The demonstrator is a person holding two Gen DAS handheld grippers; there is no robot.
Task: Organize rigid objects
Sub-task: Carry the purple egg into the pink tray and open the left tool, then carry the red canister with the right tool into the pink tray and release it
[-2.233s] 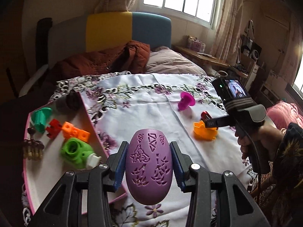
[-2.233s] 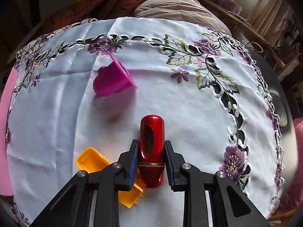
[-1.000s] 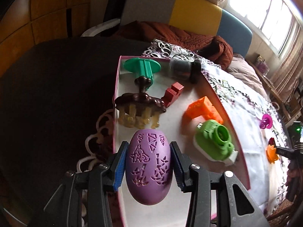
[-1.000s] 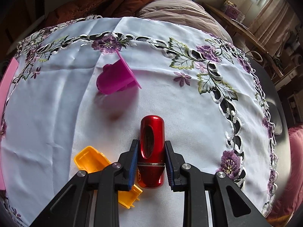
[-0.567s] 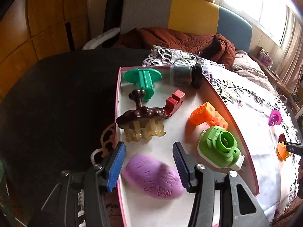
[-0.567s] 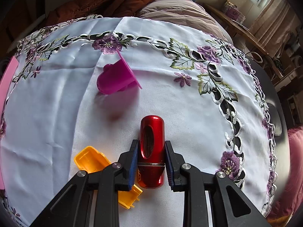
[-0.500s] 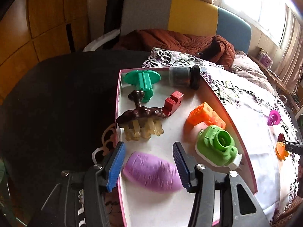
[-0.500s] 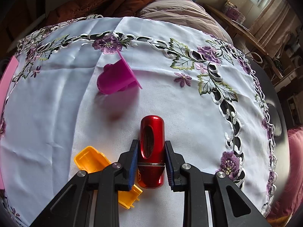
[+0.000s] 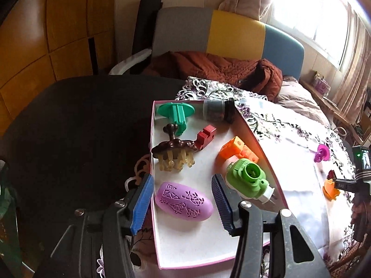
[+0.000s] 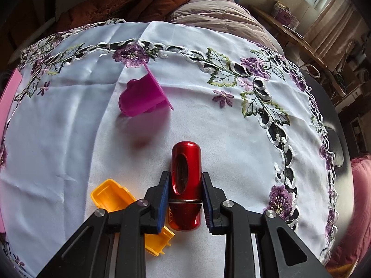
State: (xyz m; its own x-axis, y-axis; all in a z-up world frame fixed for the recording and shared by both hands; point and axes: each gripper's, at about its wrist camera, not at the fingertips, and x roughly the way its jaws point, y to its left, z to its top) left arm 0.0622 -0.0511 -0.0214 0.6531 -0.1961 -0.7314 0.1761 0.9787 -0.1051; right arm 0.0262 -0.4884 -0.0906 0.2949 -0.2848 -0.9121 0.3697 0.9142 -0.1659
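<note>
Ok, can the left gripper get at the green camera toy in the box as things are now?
Probably yes. The left gripper is open right over the box, and the green camera toy lies uncovered beside its right finger. Only the purple egg sits between the jaws.

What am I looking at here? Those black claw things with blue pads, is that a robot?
No robot: a person holds a two-finger gripper in each hand, each carrying a camera looking along its fingers. The left view shows the left gripper open above a pink-rimmed box. A purple oval piece lies inside it, unheld, alongside a green piece and an orange block. The right view shows the right gripper clamping a red metal capsule over a flowered tablecloth, where a yellow piece and a magenta piece lie.
</note>
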